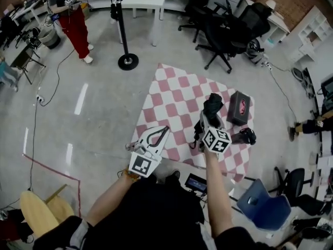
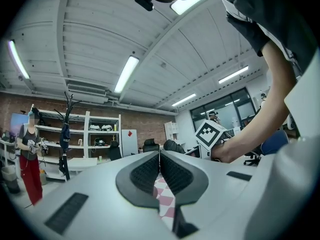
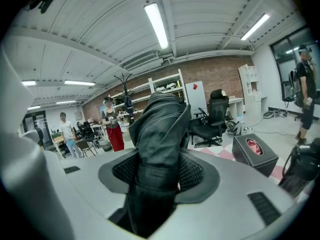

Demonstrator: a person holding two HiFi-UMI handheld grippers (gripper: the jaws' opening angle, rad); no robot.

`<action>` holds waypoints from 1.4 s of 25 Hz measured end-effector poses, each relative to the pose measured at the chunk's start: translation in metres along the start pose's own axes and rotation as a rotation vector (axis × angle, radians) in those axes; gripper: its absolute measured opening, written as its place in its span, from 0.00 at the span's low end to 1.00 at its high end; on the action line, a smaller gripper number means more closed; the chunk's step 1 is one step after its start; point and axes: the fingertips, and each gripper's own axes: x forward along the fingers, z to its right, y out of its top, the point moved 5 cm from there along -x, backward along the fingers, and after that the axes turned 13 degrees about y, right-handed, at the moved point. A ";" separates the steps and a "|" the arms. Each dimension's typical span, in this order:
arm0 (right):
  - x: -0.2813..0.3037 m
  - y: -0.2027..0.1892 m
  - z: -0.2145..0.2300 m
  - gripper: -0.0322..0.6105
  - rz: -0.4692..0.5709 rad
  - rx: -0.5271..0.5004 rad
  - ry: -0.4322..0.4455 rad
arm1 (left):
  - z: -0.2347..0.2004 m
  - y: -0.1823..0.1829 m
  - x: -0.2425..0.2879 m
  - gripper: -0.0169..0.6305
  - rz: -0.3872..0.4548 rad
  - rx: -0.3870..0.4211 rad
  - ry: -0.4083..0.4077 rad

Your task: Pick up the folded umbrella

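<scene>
**Jaws clamped on the umbrella: the lift is the step in hand**

Jaws of the right gripper [image 1: 208, 120] [image 3: 159, 173] stand fairly wide, but only because the folded umbrella [image 1: 212, 106] [image 3: 157, 134] fills the gap. Both ribbed pads press into its black fabric about mid-length. Its free end sticks out ahead of the jaws, toward twelve o'clock in the head view. From where I stand it looks carried above the checked cloth [image 1: 177, 95] on the worktop, though no view shows the gap beneath it outright.

A black tissue box [image 1: 240, 108] [image 3: 255, 151] sits near, at the umbrella's three o'clock. The left gripper [image 1: 163, 133] [image 2: 160, 171] hangs apart at about eight o'clock, over the cloth's near edge. Its jaws are pressed together with nothing between them.

By my reckoning the grasp is made and the pick-up is nearly done. The next move calls for a steady squeeze and a clean rise, because the fabric looks soft and slick and the bundle could slide through the pads. Staying clear of the tissue box at three o'clock matters too.
</scene>
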 end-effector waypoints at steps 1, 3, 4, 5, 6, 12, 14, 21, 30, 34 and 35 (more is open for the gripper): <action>-0.004 0.004 0.002 0.38 0.005 -0.023 0.001 | 0.004 0.002 0.004 0.05 0.008 0.002 0.007; -0.012 0.013 0.004 0.38 0.019 -0.068 0.009 | 0.013 0.006 0.014 0.05 0.016 0.005 0.019; -0.016 0.019 0.004 0.38 0.029 -0.089 0.014 | 0.018 0.006 0.018 0.05 0.015 0.003 0.024; -0.020 0.024 0.005 0.38 0.040 -0.111 0.018 | 0.024 0.006 0.024 0.05 0.014 -0.002 0.027; -0.025 0.029 0.007 0.38 0.051 -0.130 0.021 | 0.029 0.006 0.029 0.05 0.014 -0.007 0.029; -0.045 0.051 0.015 0.38 0.103 -0.186 0.047 | 0.055 0.012 0.054 0.05 0.029 -0.018 0.039; -0.050 0.055 0.017 0.38 0.115 -0.191 0.058 | 0.059 0.014 0.059 0.05 0.032 -0.042 0.052; -0.067 0.067 0.026 0.38 0.142 -0.238 0.089 | 0.073 0.017 0.074 0.05 0.002 -0.085 0.063; -0.097 0.080 0.025 0.38 0.226 -0.295 0.190 | 0.091 0.025 0.094 0.05 0.019 -0.067 0.020; -0.114 0.080 0.025 0.38 0.244 -0.306 0.190 | 0.102 0.027 0.097 0.05 0.027 -0.074 -0.005; -0.118 0.079 0.024 0.38 0.246 -0.311 0.190 | 0.105 0.028 0.097 0.05 0.028 -0.075 -0.011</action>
